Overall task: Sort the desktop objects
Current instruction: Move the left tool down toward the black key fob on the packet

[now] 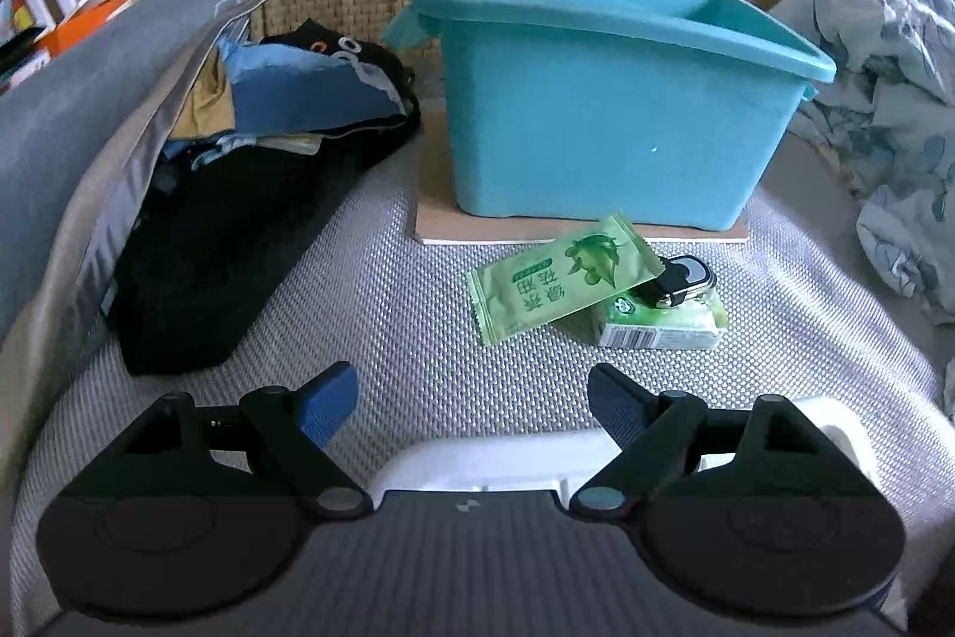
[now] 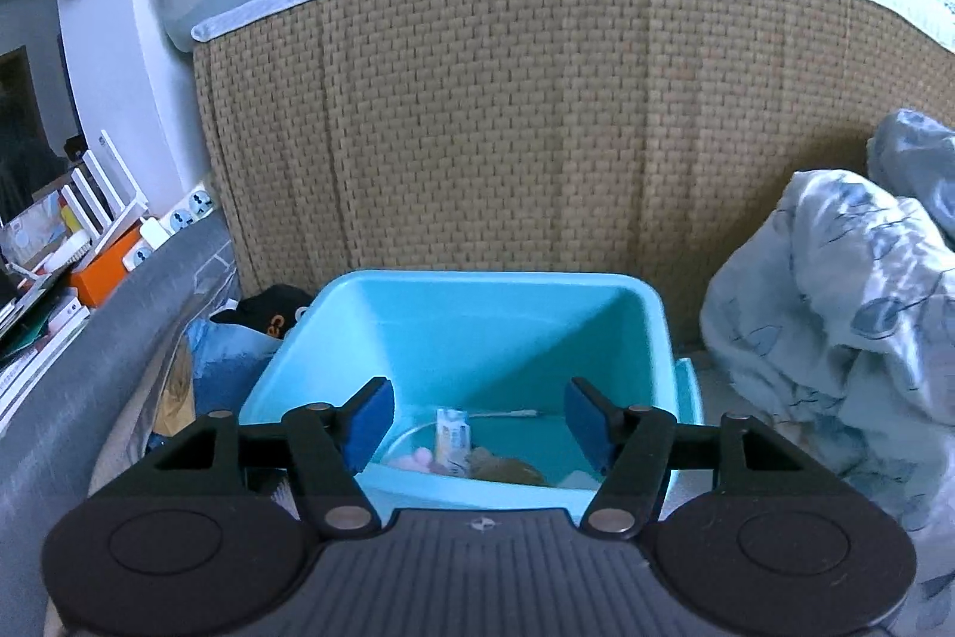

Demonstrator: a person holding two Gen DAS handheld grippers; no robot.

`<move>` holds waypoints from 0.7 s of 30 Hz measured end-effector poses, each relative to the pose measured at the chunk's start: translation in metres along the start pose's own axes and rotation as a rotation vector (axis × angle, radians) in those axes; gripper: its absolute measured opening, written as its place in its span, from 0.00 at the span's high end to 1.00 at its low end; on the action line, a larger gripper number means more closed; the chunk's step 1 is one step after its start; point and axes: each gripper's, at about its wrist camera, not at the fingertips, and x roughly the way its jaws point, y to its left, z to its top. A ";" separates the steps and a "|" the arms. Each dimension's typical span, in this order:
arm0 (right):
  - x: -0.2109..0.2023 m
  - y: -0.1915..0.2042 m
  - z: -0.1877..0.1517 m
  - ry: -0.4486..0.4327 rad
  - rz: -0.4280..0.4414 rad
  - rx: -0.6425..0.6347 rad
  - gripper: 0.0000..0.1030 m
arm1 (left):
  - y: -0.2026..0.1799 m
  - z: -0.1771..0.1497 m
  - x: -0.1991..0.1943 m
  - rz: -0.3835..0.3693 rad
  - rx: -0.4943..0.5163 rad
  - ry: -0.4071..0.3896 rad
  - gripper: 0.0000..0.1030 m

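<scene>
We find the left hand-held gripper (image 1: 471,398) wide and empty, and advise lowering it squarely over the green sachet (image 1: 561,279) before closing, leaving the bin (image 1: 597,99) undisturbed.

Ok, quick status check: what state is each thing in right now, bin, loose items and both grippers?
Blue bin: upright on a thin board, open-topped, several small items already inside.
Green sachet: outside the bin, lying propped across the box.
Green-and-white box: lying flat on the mat, partly under the sachet.
Black-and-silver gadget: resting on top of the box.
Left gripper: open, empty, short of the pile.
Right gripper: open, empty, over the bin.
</scene>
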 end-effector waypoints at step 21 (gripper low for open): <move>-0.037 -0.040 -0.013 -0.009 -0.008 0.132 0.31 | -0.035 0.007 0.039 0.006 0.157 0.033 0.28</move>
